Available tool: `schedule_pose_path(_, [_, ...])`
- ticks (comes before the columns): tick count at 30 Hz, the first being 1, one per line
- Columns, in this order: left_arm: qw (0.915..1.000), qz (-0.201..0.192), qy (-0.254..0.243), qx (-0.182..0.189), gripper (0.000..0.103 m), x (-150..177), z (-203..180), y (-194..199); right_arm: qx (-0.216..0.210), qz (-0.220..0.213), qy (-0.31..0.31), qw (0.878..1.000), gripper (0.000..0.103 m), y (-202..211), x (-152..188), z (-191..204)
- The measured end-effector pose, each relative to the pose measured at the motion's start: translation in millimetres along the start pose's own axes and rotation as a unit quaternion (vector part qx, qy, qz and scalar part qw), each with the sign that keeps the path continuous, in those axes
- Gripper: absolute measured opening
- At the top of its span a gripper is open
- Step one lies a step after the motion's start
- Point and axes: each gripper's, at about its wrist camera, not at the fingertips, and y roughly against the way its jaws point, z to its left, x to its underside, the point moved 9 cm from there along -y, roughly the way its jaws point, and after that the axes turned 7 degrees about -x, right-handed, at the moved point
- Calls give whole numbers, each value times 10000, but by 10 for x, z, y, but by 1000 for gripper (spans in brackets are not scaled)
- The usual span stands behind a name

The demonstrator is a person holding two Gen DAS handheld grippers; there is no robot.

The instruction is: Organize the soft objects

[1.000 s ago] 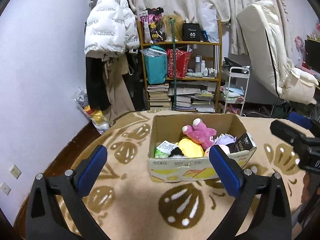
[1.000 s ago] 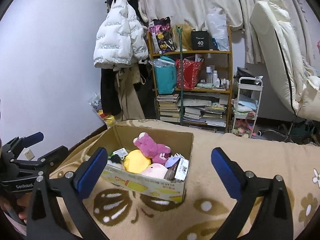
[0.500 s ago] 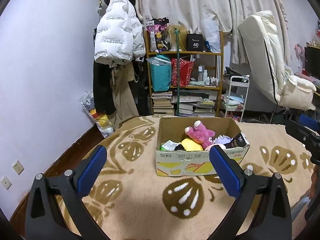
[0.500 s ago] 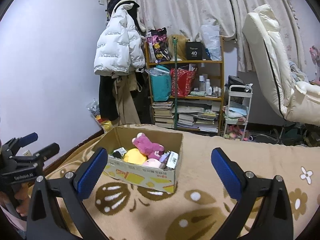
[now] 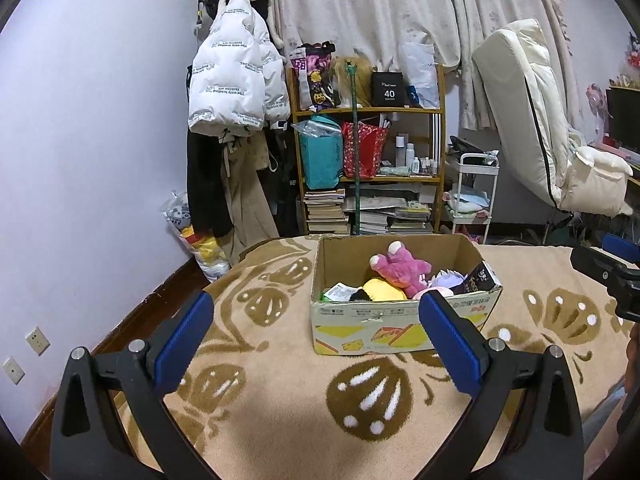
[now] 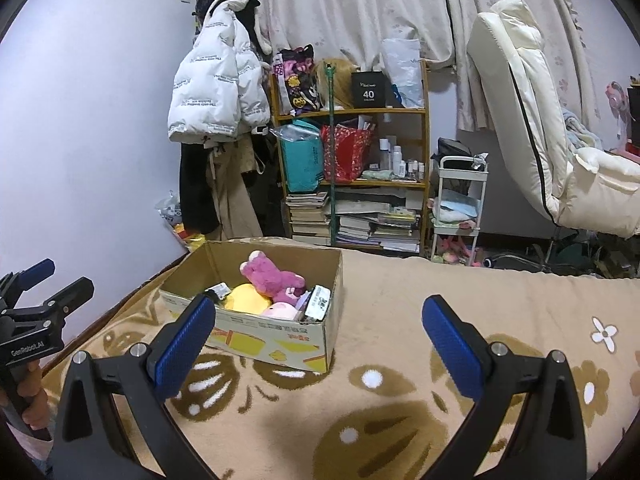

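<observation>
A cardboard box (image 5: pixel 400 330) stands on the tan patterned blanket (image 5: pixel 280 400). It holds a pink plush (image 5: pixel 400 270), a yellow plush (image 5: pixel 382 289), a pale purple plush (image 5: pixel 450 278) and some packets. The box also shows in the right wrist view (image 6: pixel 276 344), with the pink plush (image 6: pixel 272 278) on top. My left gripper (image 5: pixel 316 338) is open and empty, held back from the box's near side. My right gripper (image 6: pixel 318 340) is open and empty, to the right of the box. Each gripper shows at the edge of the other's view.
Beyond the blanket stand a wooden shelf (image 5: pixel 368 168) full of bags and books, a white puffer jacket (image 5: pixel 236 84) on a rack, a small white cart (image 5: pixel 476 196) and a cream reclined chair (image 5: pixel 552 140). A wall (image 5: pixel 80 160) runs along the left.
Both grippers have pulled back and up from the box, which now looks smaller and farther away. Both stay open and empty.
</observation>
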Motion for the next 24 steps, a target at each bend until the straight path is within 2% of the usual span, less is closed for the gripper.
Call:
schedule_pose_path(4, [9998,29,-179,-28,101,8,-48,-48,52,42,6,10000,103,-44,10,-42])
schedule_pose_path(15, [9995,-120,-86,-268,101,-12,1,-92,86,105,46,9999,103,-110,30,-49])
schedule_pose_path(24, [9996,-80,-194,-161,101,14,-68,-106,75,116,111,9998,103,-118,46,-45])
